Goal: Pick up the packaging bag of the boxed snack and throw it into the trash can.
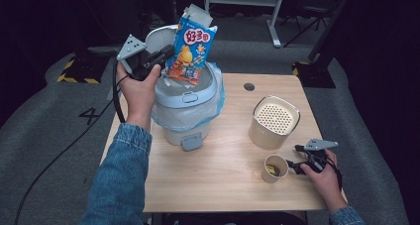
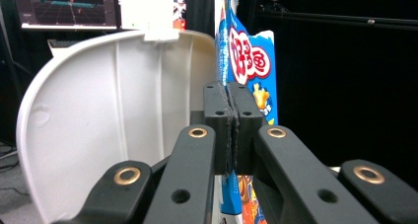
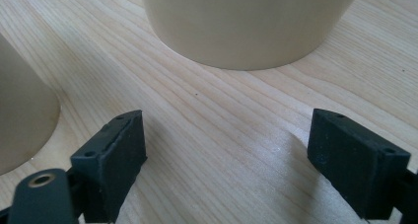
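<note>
A blue snack bag [image 1: 190,49] with an orange cartoon figure hangs upright over the open mouth of a white and pale-blue pedal bin [image 1: 185,111]. My left gripper [image 1: 166,54] is shut on the bag's left edge. In the left gripper view the jaws [image 2: 230,120] pinch the bag [image 2: 251,61] edge-on, and the bin's raised lid [image 2: 108,120] stands close on the left. My right gripper [image 1: 292,166] rests low on the table at the front right, open, with only bare wood between its pads [image 3: 226,160].
The bin is lined with a clear plastic bag and stands at the back left of the wooden table [image 1: 223,185]. A cream canister [image 1: 274,122] with a perforated top stands at the right. A small paper cup [image 1: 274,168] sits just left of my right gripper.
</note>
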The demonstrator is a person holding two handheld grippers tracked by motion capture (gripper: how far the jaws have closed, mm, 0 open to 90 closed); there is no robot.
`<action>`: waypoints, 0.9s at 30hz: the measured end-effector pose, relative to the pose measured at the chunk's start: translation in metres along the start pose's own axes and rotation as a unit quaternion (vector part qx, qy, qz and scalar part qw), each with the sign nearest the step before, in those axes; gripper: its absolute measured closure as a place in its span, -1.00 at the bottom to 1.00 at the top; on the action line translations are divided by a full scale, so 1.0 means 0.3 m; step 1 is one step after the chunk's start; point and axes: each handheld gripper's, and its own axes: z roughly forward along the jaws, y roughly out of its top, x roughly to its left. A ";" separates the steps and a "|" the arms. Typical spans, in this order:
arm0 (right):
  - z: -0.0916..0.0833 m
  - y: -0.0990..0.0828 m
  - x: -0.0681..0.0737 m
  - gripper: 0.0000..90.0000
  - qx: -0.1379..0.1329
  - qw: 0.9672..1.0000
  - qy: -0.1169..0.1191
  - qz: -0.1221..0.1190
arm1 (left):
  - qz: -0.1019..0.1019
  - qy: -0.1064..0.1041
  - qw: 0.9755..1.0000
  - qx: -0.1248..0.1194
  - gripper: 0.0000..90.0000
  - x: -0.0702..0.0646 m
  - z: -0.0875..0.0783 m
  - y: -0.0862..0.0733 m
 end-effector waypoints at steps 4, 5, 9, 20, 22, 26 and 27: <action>0.000 0.000 0.000 -0.67 0.000 1.000 0.000 0.000 | -0.001 0.001 1.000 0.004 0.96 0.007 -0.003 -0.017; 0.000 0.000 0.000 -0.67 0.000 1.000 0.000 0.000 | -0.002 -0.001 1.000 0.004 0.96 0.008 -0.004 -0.021; 0.000 0.000 0.000 -0.67 0.000 1.000 0.000 0.000 | -0.005 -0.002 1.000 0.007 0.95 0.013 -0.005 -0.038; 0.000 0.000 0.000 -0.67 0.000 1.000 0.000 0.000 | -0.011 -0.013 1.000 0.026 0.84 0.018 0.002 -0.074; 0.000 0.000 0.000 -0.67 0.000 1.000 0.000 0.000 | -0.015 -0.014 0.999 0.043 0.58 0.015 0.007 -0.078; 0.000 0.000 0.000 -0.67 0.000 1.000 0.000 0.000 | -0.026 -0.013 0.997 0.074 -0.02 0.008 0.007 -0.083; 0.000 0.000 0.000 -0.67 0.000 1.000 0.000 0.000 | -0.020 -0.007 0.997 0.079 -0.08 0.007 0.004 -0.083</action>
